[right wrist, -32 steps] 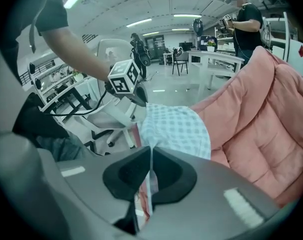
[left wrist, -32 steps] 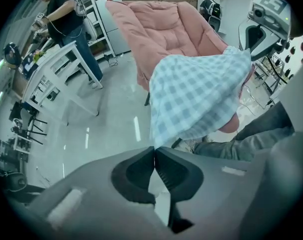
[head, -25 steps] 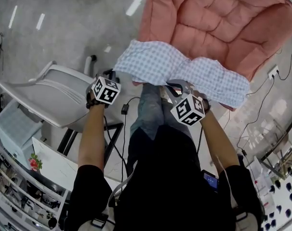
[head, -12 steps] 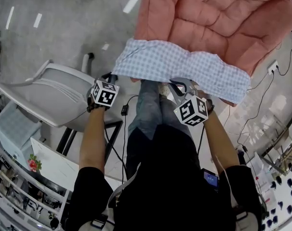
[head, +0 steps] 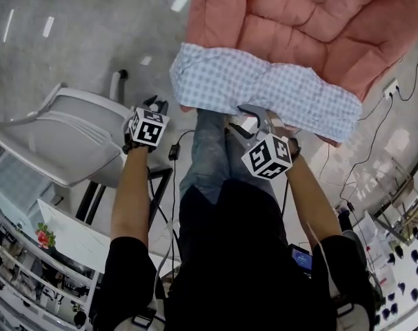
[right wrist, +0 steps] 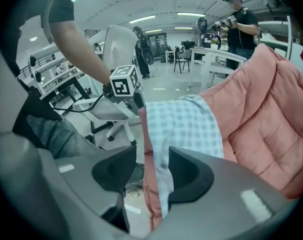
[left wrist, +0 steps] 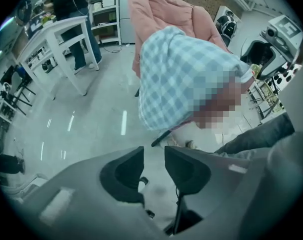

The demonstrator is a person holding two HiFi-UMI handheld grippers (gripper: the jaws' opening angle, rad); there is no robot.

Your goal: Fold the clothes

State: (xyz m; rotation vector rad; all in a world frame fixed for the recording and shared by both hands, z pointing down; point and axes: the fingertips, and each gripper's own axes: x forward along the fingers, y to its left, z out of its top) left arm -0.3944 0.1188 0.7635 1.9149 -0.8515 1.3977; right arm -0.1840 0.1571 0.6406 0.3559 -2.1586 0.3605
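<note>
Your left gripper point(head: 156, 105) hangs over the floor between the white chair point(head: 64, 140) and the left corner of the checked cloth point(head: 264, 92), not touching the cloth; its jaws have just been opening and stand a narrow gap apart with nothing between them. The cloth lies as a folded band across the front edge of the pink cushion point(head: 312, 19). Your right gripper point(head: 256, 118) sits at the cloth's near edge, its jaws just opened to a middling gap, with the hanging hem between them but neither pad pressing on it
</note>
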